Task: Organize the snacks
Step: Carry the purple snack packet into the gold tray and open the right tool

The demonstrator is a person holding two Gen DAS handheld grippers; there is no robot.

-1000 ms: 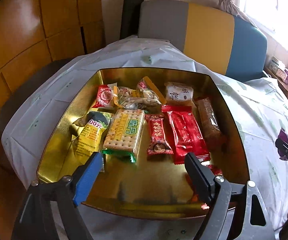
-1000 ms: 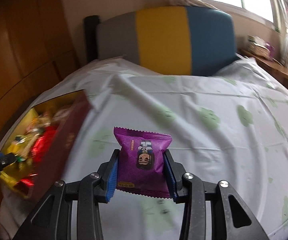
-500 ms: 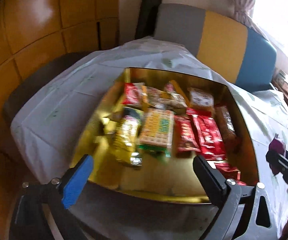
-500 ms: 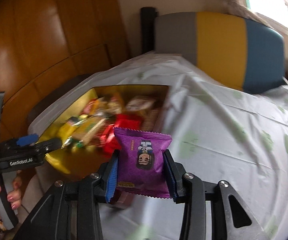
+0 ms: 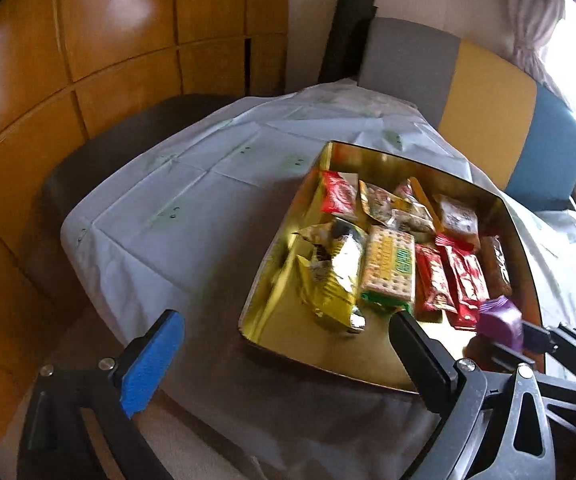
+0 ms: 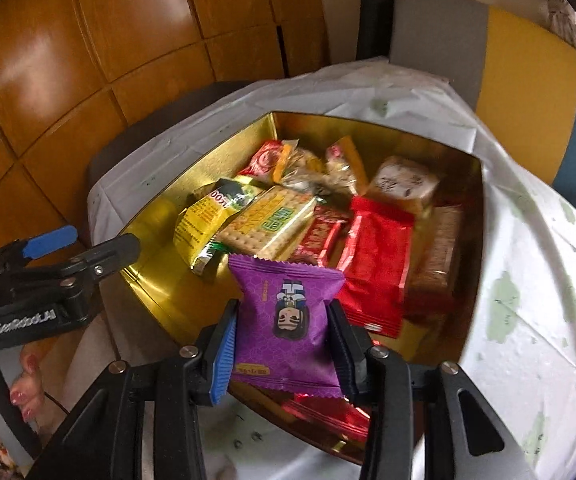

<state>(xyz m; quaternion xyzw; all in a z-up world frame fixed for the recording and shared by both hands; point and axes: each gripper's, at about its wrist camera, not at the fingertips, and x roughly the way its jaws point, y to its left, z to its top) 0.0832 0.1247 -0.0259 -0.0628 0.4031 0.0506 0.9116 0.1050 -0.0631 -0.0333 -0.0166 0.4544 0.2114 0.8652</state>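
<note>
Right hand-held gripper (image 6: pixel 283 344) clamped on purple pack (image 6: pixel 288 316) over tin (image 6: pixel 167 200) at 6 o'clock, left hand-held gripper (image 5: pixel 283 356) wide open, empty at 9; could snag the rim or land crooked on red packs (image 6: pixel 376 272) if dropped early.

"GenRobot.AI" on the left tool (image 6: pixel 83 248); "100" upside down on the yellow packet (image 6: pixel 211 216).

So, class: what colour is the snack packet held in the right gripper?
Purple, with a cartoon figure on the snack packet; the right wrist view shows it best.
</note>
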